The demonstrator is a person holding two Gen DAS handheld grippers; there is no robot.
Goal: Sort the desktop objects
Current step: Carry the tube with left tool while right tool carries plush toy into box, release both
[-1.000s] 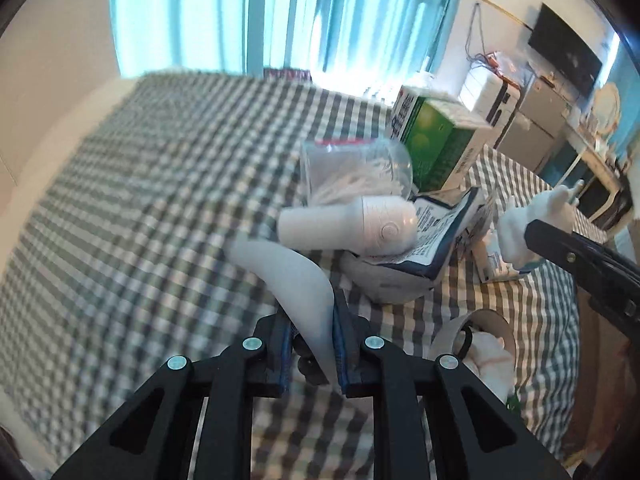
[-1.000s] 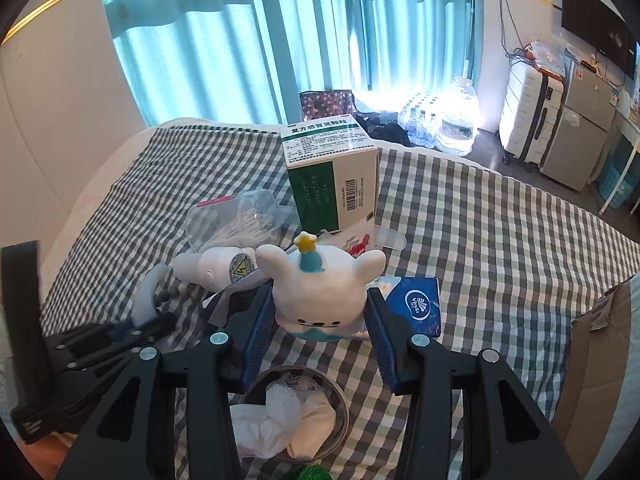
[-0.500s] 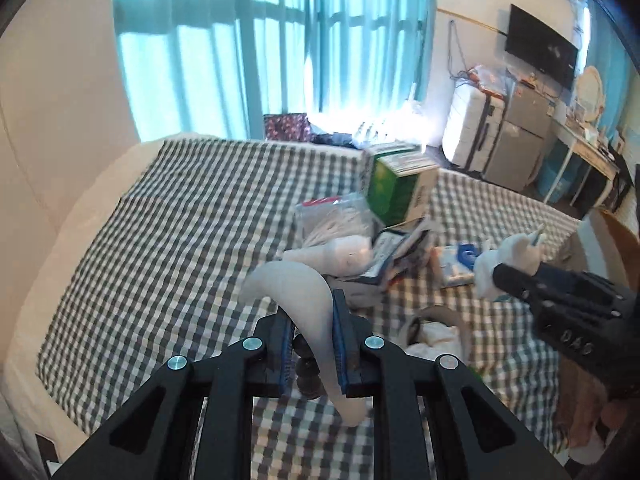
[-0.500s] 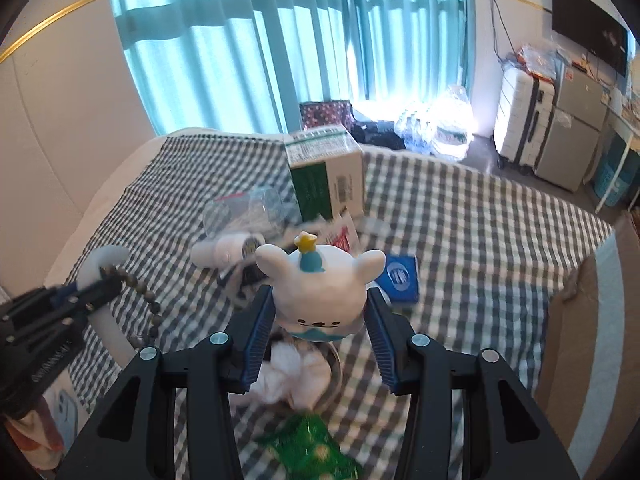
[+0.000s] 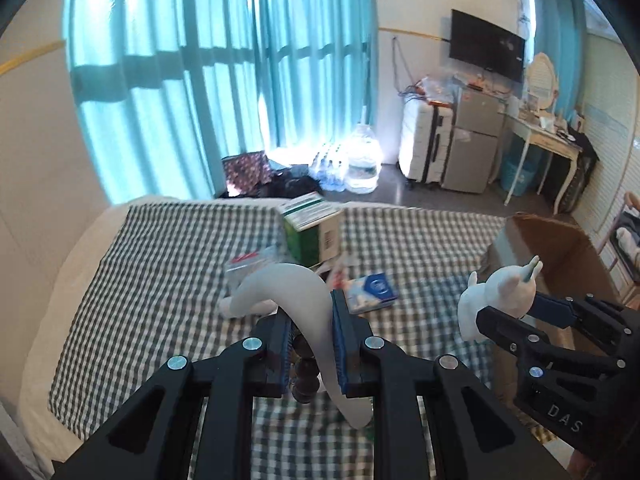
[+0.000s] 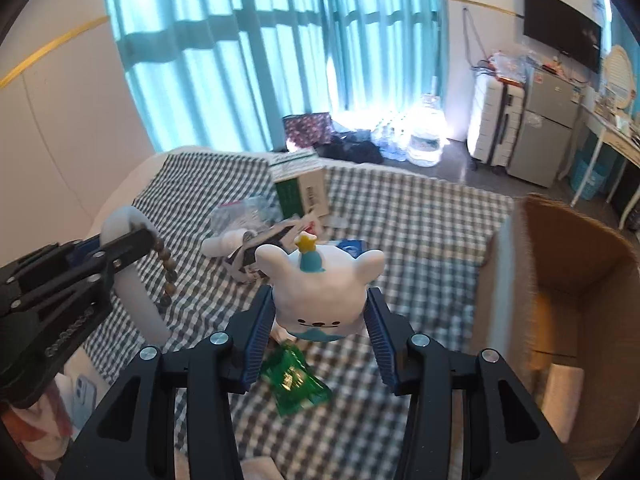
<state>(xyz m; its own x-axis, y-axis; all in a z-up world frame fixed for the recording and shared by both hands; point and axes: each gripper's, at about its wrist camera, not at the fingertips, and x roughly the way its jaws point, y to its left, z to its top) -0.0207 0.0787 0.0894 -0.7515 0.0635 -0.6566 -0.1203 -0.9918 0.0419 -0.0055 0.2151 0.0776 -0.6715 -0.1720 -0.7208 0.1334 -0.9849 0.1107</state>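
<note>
My left gripper (image 5: 310, 322) is shut on a curved white hook-shaped piece (image 5: 296, 292) with a string of brown beads (image 5: 303, 372) hanging under it, held high over the checked table (image 5: 160, 272). In the right wrist view that left gripper (image 6: 132, 240) shows at the left with the beads (image 6: 168, 280) dangling. My right gripper (image 6: 320, 312) is shut on a white bear toy (image 6: 320, 292) with a blue cone and a yellow star. From the left wrist view the toy (image 5: 500, 296) appears at the right, near the cardboard box (image 5: 560, 252).
On the table lie a green-and-white carton (image 6: 300, 192), a clear bag (image 6: 240, 212), a white tube-like device (image 6: 228, 242), a blue tissue pack (image 5: 372, 292) and a green wrapper (image 6: 294, 380). The open cardboard box (image 6: 576, 292) stands at the table's right edge. A phone (image 6: 84, 396) lies lower left.
Both grippers have risen and drawn back from the table with their objects; the table's things look smaller. The cardboard box has come into view on the right.
</note>
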